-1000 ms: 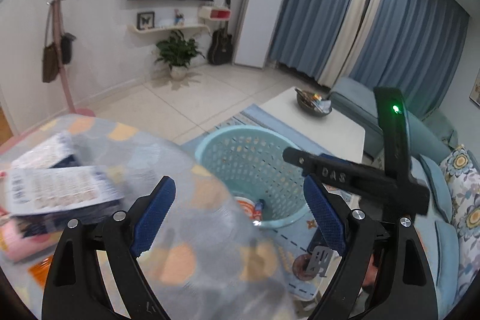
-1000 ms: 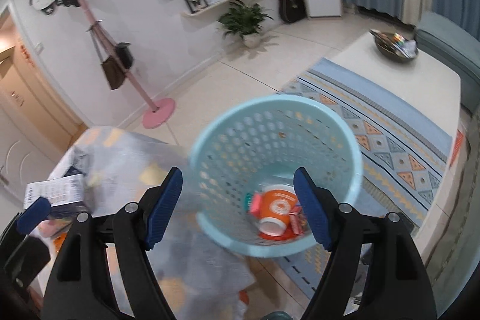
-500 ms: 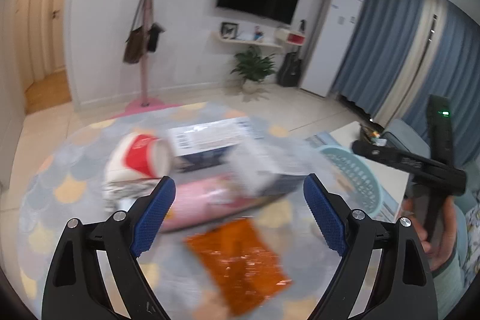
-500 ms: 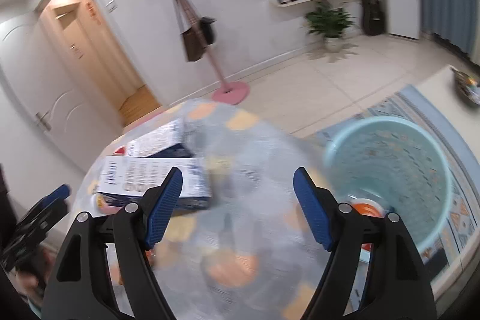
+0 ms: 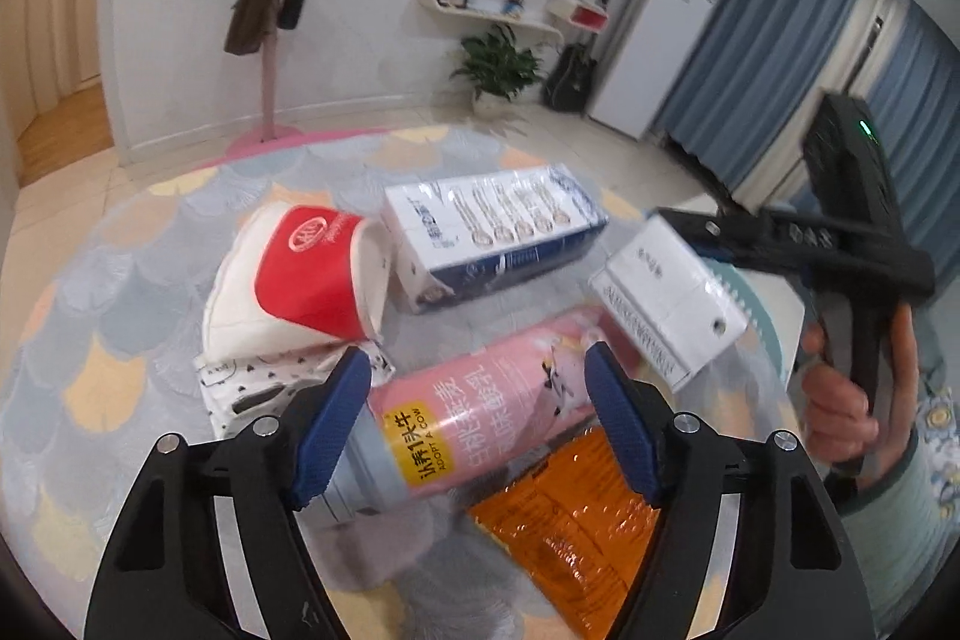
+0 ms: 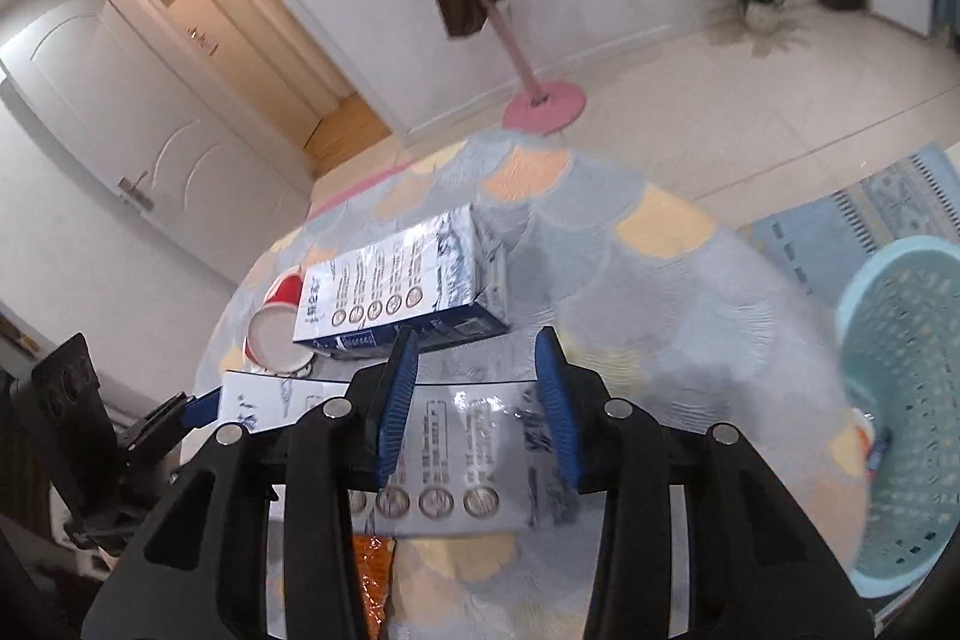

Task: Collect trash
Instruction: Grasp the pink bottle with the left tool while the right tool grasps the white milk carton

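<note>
The left tool [image 5: 474, 430], its jaws just narrowed yet not gripping, is set astride a pink bottle [image 5: 480, 400] lying mid-desk [image 5: 120, 280]. The right tool [image 6: 474, 400], jaws just narrowed, is placed over a white carton [image 6: 456, 460]; contact cannot be told. A turquoise basket [image 6: 900, 400] is seen beyond the desk's edge.

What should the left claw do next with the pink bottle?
Probably close a bit more. The left claw has just been closing, and the pink bottle lies between its pads, which don't look pressed on it yet. Then it can lift it.
</note>
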### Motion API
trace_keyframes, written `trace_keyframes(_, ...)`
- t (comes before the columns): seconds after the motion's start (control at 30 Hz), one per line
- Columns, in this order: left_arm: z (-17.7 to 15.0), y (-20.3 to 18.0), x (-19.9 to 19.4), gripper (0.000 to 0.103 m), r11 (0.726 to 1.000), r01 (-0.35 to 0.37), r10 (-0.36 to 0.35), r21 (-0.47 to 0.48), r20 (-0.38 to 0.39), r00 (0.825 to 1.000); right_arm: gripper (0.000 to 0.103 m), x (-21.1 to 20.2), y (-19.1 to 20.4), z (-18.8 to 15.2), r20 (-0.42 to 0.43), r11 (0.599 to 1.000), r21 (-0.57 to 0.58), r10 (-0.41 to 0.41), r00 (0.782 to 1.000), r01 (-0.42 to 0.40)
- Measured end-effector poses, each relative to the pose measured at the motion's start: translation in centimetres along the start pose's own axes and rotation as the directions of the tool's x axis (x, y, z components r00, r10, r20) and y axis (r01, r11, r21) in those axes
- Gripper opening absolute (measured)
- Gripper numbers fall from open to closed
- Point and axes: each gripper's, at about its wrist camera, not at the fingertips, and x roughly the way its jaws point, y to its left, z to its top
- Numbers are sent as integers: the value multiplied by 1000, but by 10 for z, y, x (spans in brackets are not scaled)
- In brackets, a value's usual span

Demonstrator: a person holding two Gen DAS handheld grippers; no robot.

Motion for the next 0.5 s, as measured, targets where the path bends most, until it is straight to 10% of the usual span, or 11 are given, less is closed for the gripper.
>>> trace_keyframes(0.5, -41, -45, -33, 80, 985, -12, 31, 170, -108, 994, 57, -35, -10, -67, -71, 996, 0, 87, 994, -87)
